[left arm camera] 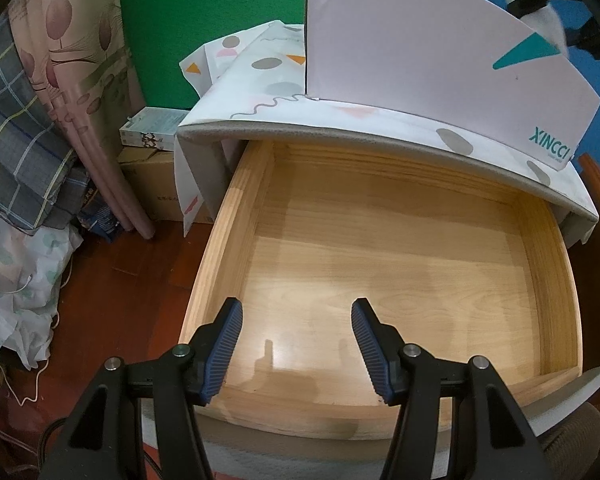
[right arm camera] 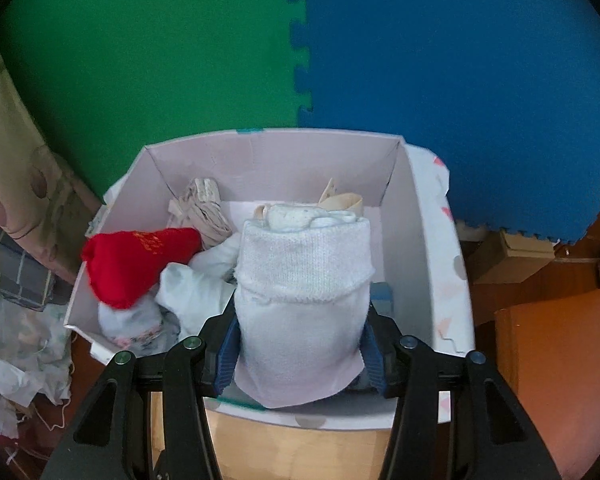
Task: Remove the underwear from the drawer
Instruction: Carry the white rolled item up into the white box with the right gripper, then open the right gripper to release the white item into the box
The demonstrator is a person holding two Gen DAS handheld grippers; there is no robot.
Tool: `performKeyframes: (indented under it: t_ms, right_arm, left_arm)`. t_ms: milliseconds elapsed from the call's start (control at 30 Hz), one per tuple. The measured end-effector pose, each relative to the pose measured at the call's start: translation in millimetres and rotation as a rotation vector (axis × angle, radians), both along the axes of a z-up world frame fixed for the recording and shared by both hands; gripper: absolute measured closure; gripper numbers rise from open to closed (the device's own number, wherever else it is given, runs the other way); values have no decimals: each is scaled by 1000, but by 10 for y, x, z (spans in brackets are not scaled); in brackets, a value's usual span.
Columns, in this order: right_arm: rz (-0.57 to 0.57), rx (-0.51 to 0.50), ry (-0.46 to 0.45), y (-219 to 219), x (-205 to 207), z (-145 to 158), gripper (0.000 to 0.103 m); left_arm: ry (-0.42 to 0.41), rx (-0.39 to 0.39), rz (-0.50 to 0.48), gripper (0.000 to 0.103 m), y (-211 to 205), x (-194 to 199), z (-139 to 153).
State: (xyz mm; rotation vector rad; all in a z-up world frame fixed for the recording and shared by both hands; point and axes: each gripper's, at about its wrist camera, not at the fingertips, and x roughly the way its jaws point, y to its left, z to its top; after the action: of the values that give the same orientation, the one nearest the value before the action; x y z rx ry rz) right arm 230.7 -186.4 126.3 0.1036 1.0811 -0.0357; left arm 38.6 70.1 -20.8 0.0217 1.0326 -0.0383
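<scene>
The wooden drawer point(left arm camera: 236, 216) is pulled out and its bare floor shows, with nothing lying in it. My left gripper point(left arm camera: 296, 322) hangs open over the drawer's front part. My right gripper point(right arm camera: 300, 340) is shut on a rolled white underwear bundle point(right arm camera: 304, 280) and holds it over the white cardboard box point(right arm camera: 416, 208) that stands on the cabinet top. The box point(left arm camera: 440, 48) also shows in the left wrist view, behind the drawer. Inside it lie a red garment point(right arm camera: 136, 264), white garments point(right arm camera: 196, 292) and beige ones point(right arm camera: 200, 208).
A patterned cloth point(left arm camera: 260, 92) covers the cabinet top. Green point(right arm camera: 140, 60) and blue point(right arm camera: 460, 80) foam mats line the wall. Cartons point(left arm camera: 152, 168), rolled mats point(left arm camera: 80, 92) and heaped fabric point(left arm camera: 16, 272) stand left on the wooden floor. An orange-brown furniture piece point(right arm camera: 560, 360) stands at the right.
</scene>
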Motion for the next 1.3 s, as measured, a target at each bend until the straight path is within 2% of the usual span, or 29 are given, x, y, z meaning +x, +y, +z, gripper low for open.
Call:
performKeyframes:
  t_ms: [267, 333, 433, 500, 600, 700, 833, 1067, 1167, 1300]
  right_arm:
    - [-2, 11, 34, 90, 131, -327, 46]
    - [5, 2, 36, 125, 139, -363, 39]
    - [16, -2, 28, 150, 140, -391, 24]
    - [16, -6, 21, 148, 132, -392, 7]
    - [28, -7, -6, 160, 107, -352, 0]
    - [37, -12, -21, 161, 70, -276, 0]
    - [40, -22, -87, 143, -84, -66, 0]
    - [4, -44, -215, 14, -658, 256, 0]
    - [0, -33, -223, -34, -939, 234, 0]
    - [-4, -12, -183, -74, -1251, 56, 0]
  left_arm:
    - [-4, -3, -3, 45, -17, -1, 0]
    - [-5, -4, -2, 45, -24, -2, 3]
    - [-5, -4, -3, 45, -26, 6, 3]
    - [-5, -3, -2, 45, -25, 2, 6]
    - [-6, -3, 3, 45, -22, 9, 8]
    - [-7, 0, 6, 45, -21, 6, 12]
    - [-12, 7, 8, 45, -25, -2, 16]
    - [-31, 13, 23, 45, -14, -31, 52]
    - [-43, 15, 23, 45, -21, -46, 79]
    - [-60, 25, 15, 45, -43, -77, 129]
